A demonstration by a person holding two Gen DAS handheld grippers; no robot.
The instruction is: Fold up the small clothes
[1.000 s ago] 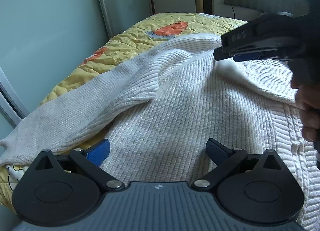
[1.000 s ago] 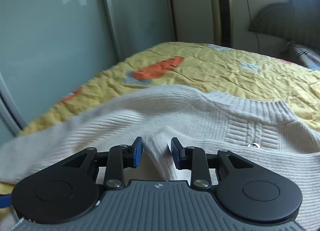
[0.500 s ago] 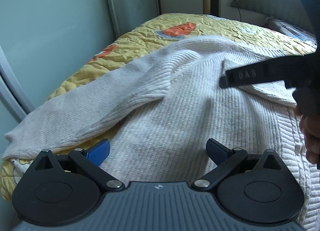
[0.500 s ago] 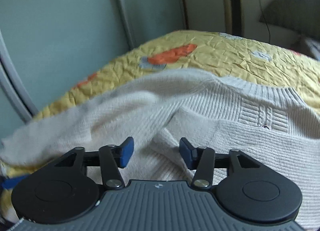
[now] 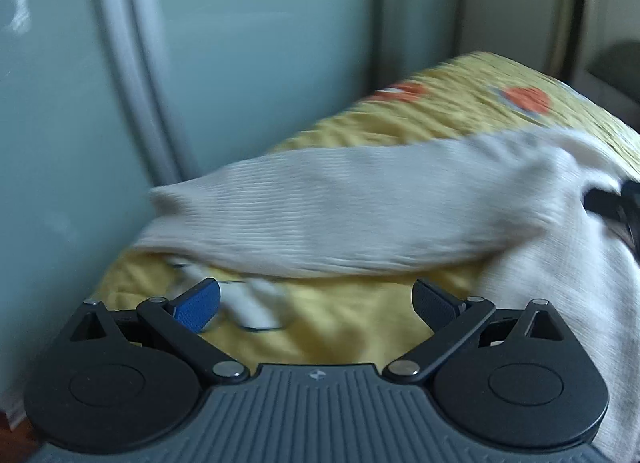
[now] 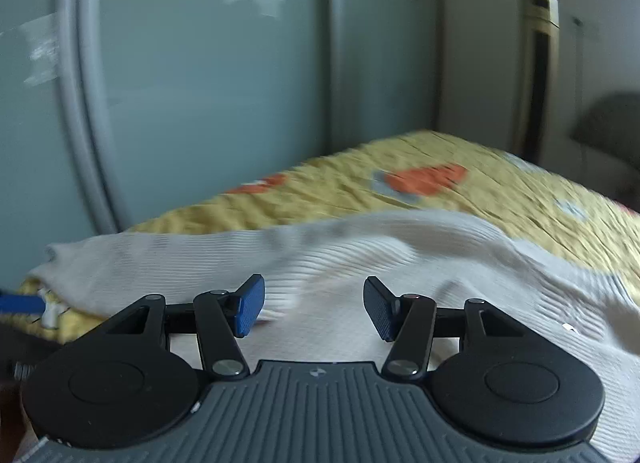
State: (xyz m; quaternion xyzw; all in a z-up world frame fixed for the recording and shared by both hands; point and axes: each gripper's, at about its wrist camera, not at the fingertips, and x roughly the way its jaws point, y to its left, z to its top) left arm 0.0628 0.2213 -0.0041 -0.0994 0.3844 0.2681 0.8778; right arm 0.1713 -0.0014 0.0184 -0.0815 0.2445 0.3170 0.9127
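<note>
On a bed in a pale-lit bedroom, a cream ribbed-knit sweater (image 5: 360,215) lies spread across a yellow quilted bedspread with orange cartoon prints (image 5: 352,327), one long sleeve stretched toward the bed's left edge. The left gripper (image 5: 316,305), black-armed with blue pads, hangs with its jaws spread wide and empty over bare quilt just short of that sleeve; a small white printed figure on the quilt shows between them. To the right, the right gripper (image 6: 314,309) hovers released above the sweater's body (image 6: 340,327), jaws parted with nothing pinched, the knit lying loose beneath.

The work appears to stand between grasps, early in the fold: the sleeve is still extended and must be brought in over the body. The next move likely calls for the left gripper to close on the cuff end and carry it across, while the right pins or lifts the shoulder; the soft knit may sag and bunch if taken by too little fabric.

Frosted grey-green sliding wardrobe doors (image 6: 208,95) line the bed's left side; a tall cream-and-black floor-standing unit (image 6: 538,71) stands by the far wall.
</note>
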